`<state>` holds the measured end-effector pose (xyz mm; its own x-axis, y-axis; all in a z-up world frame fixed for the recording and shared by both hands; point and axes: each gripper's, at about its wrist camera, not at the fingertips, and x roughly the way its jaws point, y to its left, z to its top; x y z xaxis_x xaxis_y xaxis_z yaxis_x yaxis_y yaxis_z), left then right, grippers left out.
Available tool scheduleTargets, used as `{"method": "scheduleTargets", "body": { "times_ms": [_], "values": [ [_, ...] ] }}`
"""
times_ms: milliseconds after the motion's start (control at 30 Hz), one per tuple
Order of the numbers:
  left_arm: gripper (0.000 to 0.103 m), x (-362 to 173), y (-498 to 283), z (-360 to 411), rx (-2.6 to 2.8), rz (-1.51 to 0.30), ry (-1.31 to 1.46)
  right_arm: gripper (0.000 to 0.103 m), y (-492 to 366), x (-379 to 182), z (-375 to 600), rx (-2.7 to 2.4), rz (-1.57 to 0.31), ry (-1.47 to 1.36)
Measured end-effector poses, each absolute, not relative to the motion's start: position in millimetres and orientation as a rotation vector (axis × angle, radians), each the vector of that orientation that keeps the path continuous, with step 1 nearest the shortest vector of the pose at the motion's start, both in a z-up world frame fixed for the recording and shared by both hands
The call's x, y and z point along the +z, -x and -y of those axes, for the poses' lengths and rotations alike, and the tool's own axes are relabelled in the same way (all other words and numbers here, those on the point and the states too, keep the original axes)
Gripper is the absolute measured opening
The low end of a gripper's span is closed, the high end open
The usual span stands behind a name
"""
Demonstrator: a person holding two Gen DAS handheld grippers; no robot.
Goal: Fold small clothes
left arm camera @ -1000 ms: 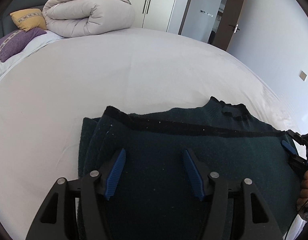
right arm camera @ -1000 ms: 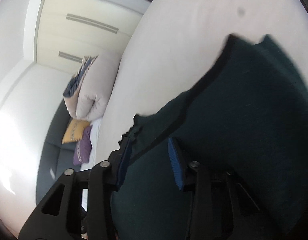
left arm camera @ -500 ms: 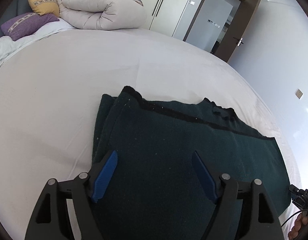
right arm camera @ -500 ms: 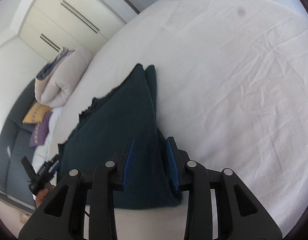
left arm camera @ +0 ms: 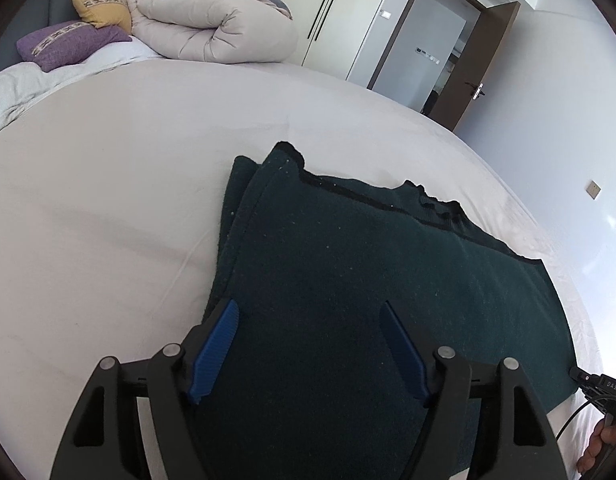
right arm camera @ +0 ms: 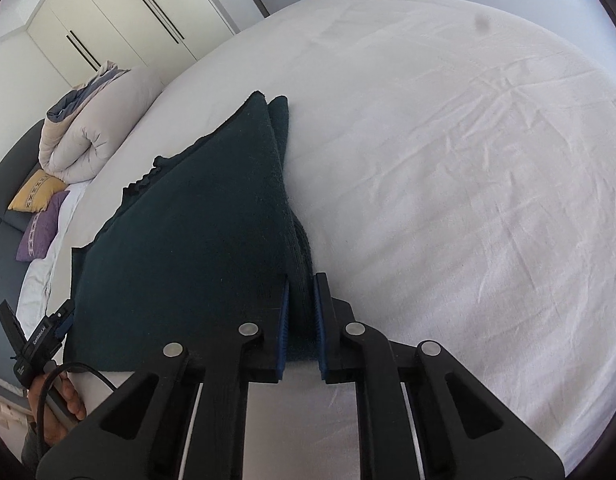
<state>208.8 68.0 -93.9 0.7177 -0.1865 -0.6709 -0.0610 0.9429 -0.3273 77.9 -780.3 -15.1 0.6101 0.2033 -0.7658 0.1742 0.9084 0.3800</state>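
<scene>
A bed [right arm camera: 448,140] covered by a white sheet is shown, with a rolled duvet [left arm camera: 212,28] and two cushions, one purple [left arm camera: 68,42] and one yellow [left arm camera: 100,4], at its far end. A dark green sweater [left arm camera: 368,288], folded in layers, is laid flat on the near part of the bed. The left tool [left arm camera: 308,316] is held over the sweater with its fingers spread wide. The folded edge of the sweater is pinched between the blue pads of the right tool [right arm camera: 301,292].

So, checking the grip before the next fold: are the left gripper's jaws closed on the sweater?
No, the left gripper is wide open above the dark green sweater, clamping nothing.
</scene>
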Motion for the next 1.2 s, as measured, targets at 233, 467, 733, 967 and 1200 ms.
{"method": "scheduleTargets", "body": {
  "times_ms": [233, 467, 733, 967, 1200],
  "values": [
    [0.075, -97, -209, -70, -0.089, -0.774, 0.353, 0.009, -63, -20, 804, 0.041, -0.949, -0.494],
    [0.076, -99, -207, -74, -0.102, -0.769, 0.378, 0.012, -53, -13, 803, 0.054, -0.927, -0.483],
    [0.077, -101, -206, -76, -0.115, -0.763, 0.388, 0.012, -53, 7, 804, 0.096, -0.874, -0.485],
    [0.078, -100, -205, -77, -0.120, -0.760, 0.395, 0.005, -58, 4, 793, 0.058, -0.905, -0.391],
    [0.078, -99, -207, -76, -0.119, -0.764, 0.392, 0.004, -45, -3, 806, 0.050, -0.929, -0.451]
  ]
}}
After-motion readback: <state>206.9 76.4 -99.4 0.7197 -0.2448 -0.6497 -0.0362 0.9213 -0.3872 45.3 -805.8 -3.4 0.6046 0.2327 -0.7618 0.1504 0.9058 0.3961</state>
